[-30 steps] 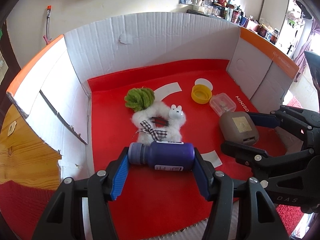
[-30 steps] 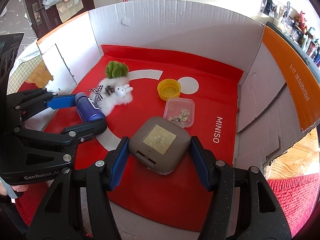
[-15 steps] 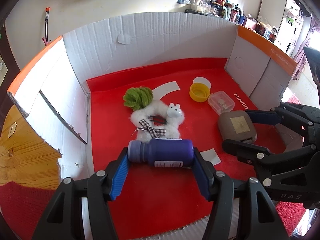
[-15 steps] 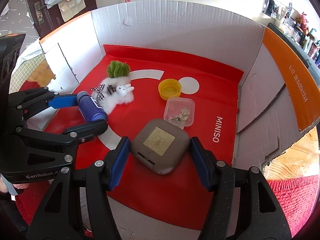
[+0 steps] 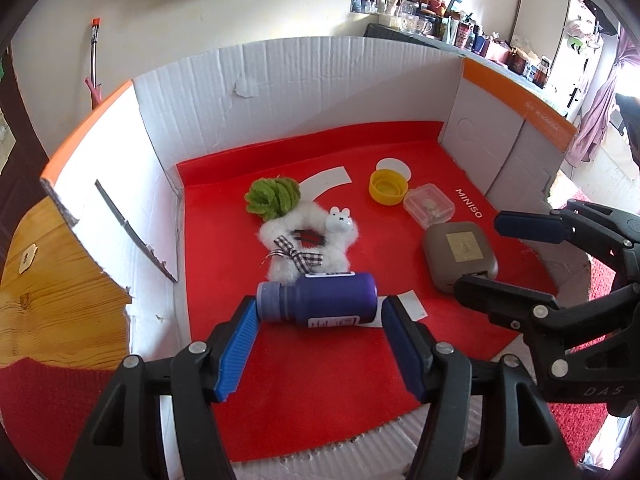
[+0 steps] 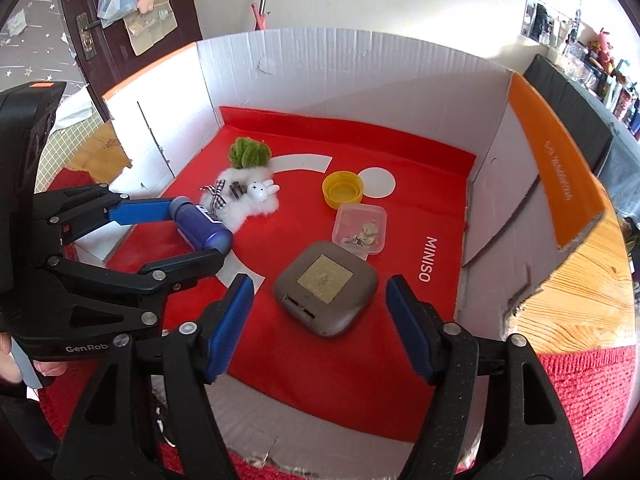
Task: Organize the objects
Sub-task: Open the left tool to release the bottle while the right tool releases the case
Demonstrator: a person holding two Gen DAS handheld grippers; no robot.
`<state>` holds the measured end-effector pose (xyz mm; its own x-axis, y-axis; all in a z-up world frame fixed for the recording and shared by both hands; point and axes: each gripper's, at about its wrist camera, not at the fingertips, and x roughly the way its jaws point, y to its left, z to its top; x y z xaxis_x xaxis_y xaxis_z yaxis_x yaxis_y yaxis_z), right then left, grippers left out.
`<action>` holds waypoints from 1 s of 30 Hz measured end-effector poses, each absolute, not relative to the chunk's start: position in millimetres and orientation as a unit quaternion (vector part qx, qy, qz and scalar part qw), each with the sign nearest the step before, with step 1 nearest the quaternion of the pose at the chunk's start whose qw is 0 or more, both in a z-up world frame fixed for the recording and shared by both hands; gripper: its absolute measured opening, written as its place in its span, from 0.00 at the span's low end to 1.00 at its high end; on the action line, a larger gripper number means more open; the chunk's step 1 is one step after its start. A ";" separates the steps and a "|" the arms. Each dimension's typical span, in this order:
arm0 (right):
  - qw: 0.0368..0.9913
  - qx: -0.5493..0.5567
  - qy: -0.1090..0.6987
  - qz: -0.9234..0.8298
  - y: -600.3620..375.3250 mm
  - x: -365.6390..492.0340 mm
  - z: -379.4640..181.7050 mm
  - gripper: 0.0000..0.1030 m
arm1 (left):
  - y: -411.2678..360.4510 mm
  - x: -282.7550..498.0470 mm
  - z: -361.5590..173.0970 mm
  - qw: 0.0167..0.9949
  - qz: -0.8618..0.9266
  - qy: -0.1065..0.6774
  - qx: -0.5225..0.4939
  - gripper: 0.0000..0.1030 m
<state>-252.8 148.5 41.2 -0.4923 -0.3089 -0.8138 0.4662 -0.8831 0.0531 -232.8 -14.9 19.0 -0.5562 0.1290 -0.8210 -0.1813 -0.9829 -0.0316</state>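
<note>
Both of my grippers sit low inside the cardboard box, over its red liner, and both are letting go. On my left gripper the jaws are opening: the purple bottle lies on its side between them, cap toward the left pad, with a sliver of daylight showing at the right pad, so I judge it released and resting on the liner just in front of the fluffy white bunny scrunchie. On my right gripper the jaws are opening too, well clear of the grey-brown square case, which lies flat between them with its gold label up.

Both things seem set down here on purpose (close to the front edge, where there is bare liner), beside what is already gathered in the box: the green yarn pom-pom touching the scrunchie, the yellow cap and the small clear plastic box near the case. My reading is that this pair of placements is done, and the next move calls for backing both grippers straight out without nudging the bottle, which could roll.
</note>
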 end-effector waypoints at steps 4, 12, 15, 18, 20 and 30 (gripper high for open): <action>0.227 0.446 0.079 -0.862 151.4 -248.0 45.9 0.66 | -13.0 -227.4 23.4 0.084 0.886 0.031 -0.455 0.69; 0.231 0.432 0.068 -0.869 154.9 -231.7 56.4 0.70 | -14.5 -213.5 32.6 0.081 0.893 0.035 -0.441 0.74; 0.231 0.427 0.061 -0.872 157.3 -226.3 60.9 0.73 | -16.0 -208.3 35.4 0.080 0.895 0.034 -0.438 0.77; 0.232 0.422 0.057 -0.875 160.0 -219.7 64.2 0.76 | -17.1 -202.6 38.2 0.075 0.898 0.035 -0.432 0.81; 0.232 0.420 0.054 -0.876 162.0 -215.4 66.9 0.77 | -18.0 -198.8 40.0 0.074 0.900 0.034 -0.429 0.81; 0.238 0.404 0.040 -0.883 168.0 -190.7 78.1 0.86 | -18.9 -174.7 48.3 0.069 0.907 0.039 -0.414 0.86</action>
